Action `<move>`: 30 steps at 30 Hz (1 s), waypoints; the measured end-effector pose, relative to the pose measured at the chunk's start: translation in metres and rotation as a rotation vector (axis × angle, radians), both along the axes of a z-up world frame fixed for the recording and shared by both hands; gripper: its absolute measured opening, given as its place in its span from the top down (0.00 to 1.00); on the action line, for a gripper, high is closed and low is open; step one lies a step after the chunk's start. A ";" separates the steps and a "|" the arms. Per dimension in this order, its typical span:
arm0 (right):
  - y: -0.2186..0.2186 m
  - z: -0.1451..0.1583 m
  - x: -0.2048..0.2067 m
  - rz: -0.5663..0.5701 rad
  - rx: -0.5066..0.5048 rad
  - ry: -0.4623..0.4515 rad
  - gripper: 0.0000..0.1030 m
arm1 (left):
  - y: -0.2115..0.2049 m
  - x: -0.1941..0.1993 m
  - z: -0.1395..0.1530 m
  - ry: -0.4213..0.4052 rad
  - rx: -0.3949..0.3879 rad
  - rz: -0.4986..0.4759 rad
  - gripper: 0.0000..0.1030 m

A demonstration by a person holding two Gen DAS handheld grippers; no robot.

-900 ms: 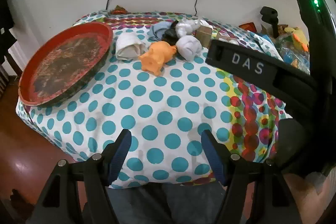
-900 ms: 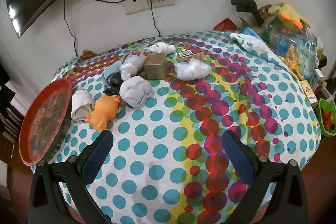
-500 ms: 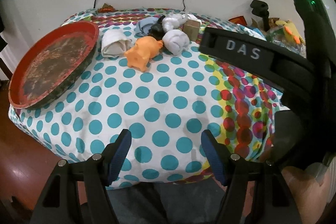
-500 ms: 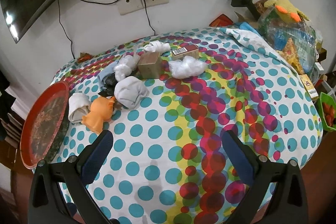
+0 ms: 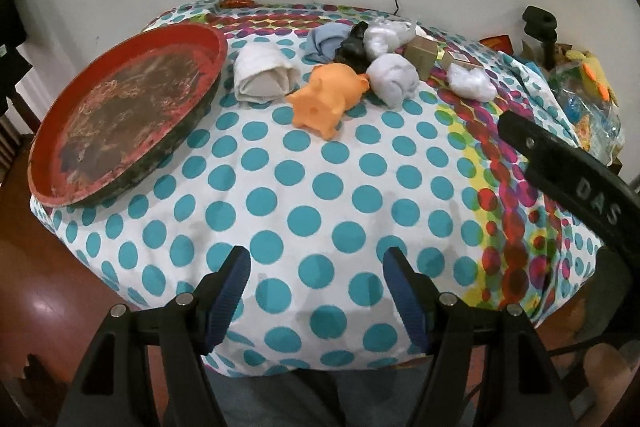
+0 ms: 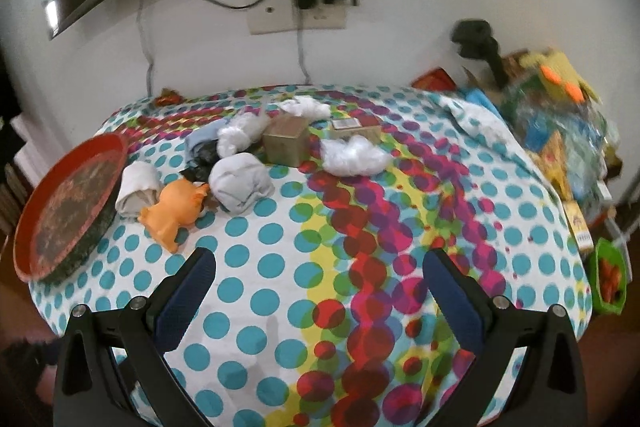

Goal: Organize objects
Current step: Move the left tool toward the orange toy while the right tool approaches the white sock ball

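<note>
A round red tray (image 5: 60, 187) (image 6: 28, 239) lies at the table's left edge. Beside it sit a rolled white cloth (image 5: 264, 77) (image 6: 138, 189), an orange pig toy (image 5: 326, 95) (image 6: 176, 209), a grey sock ball (image 5: 394, 75) (image 6: 240, 183), a blue cloth (image 5: 326, 41), a black item (image 5: 352, 47), a brown box (image 6: 286, 141) and crumpled white wads (image 6: 352, 155). My left gripper (image 5: 316, 263) is open over bare cloth near the front edge. Open too, my right gripper (image 6: 318, 263) hovers over the table's middle, empty. Its black body (image 5: 568, 175) crosses the left wrist view.
A polka-dot cloth (image 6: 280, 267) covers the table. Bags and a yellow plush (image 6: 560, 79) crowd the right side, with a green basket (image 6: 610, 279) lower down. A wall socket with cables (image 6: 304, 7) is behind. Wooden floor (image 5: 48, 299) lies left of the table.
Both views have shifted: the pile and tray now sit nearer and lower in the right wrist view. The right gripper's body slid from the centre right toward the lower right of the left wrist view.
</note>
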State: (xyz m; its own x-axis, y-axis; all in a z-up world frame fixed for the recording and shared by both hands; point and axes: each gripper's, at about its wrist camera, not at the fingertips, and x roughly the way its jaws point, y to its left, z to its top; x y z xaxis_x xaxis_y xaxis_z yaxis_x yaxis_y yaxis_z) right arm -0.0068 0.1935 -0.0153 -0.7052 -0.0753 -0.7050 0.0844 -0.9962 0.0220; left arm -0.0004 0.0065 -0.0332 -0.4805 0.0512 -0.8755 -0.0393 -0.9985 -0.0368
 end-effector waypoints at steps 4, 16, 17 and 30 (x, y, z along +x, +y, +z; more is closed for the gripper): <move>-0.002 -0.001 -0.001 0.062 -0.004 0.014 0.00 | -0.001 -0.007 -0.002 0.000 -0.011 -0.015 0.31; -0.008 -0.002 -0.011 0.157 0.006 -0.001 0.00 | 0.006 -0.024 -0.002 -0.002 -0.037 -0.055 0.31; -0.009 -0.003 -0.013 0.166 0.001 -0.005 0.00 | 0.006 -0.026 -0.002 -0.002 -0.032 -0.056 0.31; -0.023 -0.010 -0.042 0.266 0.048 -0.040 0.00 | -0.011 -0.054 0.002 0.020 -0.063 -0.049 0.31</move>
State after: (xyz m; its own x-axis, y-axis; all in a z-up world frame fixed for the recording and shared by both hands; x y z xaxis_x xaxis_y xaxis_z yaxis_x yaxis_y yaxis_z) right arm -0.0486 0.1709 -0.0254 -0.6370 -0.2199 -0.7389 0.3433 -0.9391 -0.0165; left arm -0.0540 -0.0044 -0.0311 -0.4962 0.0200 -0.8680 -0.0886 -0.9957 0.0276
